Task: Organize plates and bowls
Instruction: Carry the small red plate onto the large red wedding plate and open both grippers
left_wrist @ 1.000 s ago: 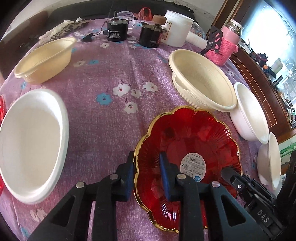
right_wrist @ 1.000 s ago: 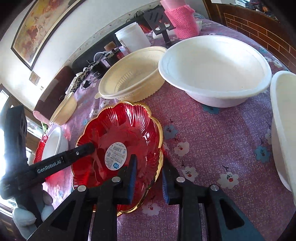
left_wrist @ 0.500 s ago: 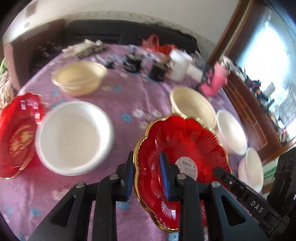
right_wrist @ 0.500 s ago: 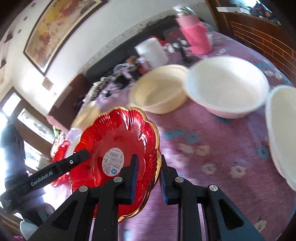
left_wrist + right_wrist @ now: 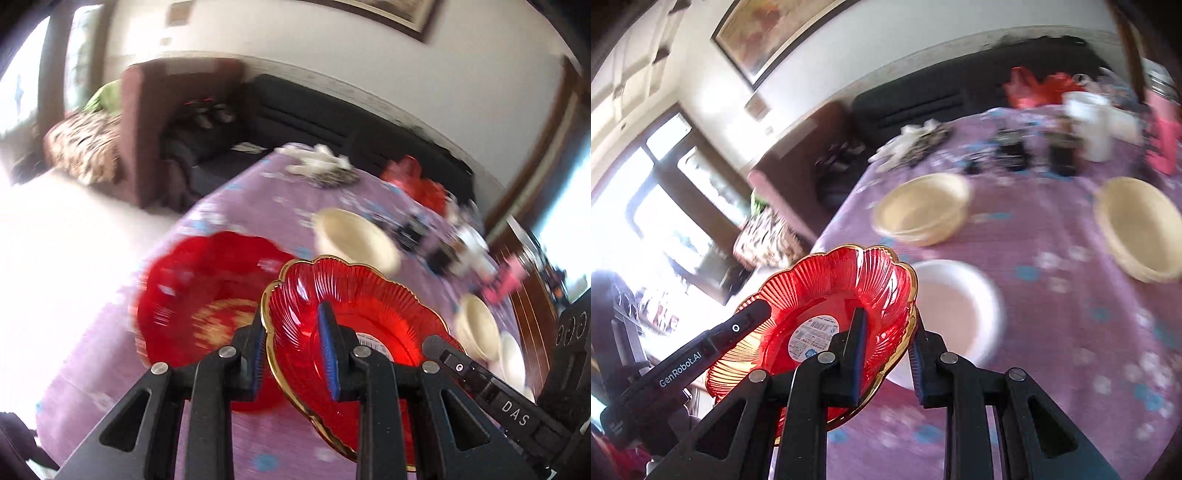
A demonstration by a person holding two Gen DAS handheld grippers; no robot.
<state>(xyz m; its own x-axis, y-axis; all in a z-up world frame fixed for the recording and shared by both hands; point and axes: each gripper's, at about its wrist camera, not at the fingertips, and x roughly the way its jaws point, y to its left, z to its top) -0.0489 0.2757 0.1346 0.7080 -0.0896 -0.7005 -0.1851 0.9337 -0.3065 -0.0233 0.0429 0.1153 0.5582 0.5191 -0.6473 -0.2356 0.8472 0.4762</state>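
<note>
Both claws hold one red scalloped glass plate with a gold rim [image 5: 369, 321]. The left claw [image 5: 293, 354] is closed on its rim at the lower centre of the frame; the right claw [image 5: 886, 350] is closed on the opposite rim. The plate is tilted, above the purple flowered surface [image 5: 1052, 314]. A second red plate [image 5: 199, 295] lies left of it, blurred. A white bowl [image 5: 956, 314] sits right of the held plate.

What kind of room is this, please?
Probably a home living or dining room: a dark sofa along the wall, a framed painting above it, and a table with a purple floral cloth bearing bowls.
</note>
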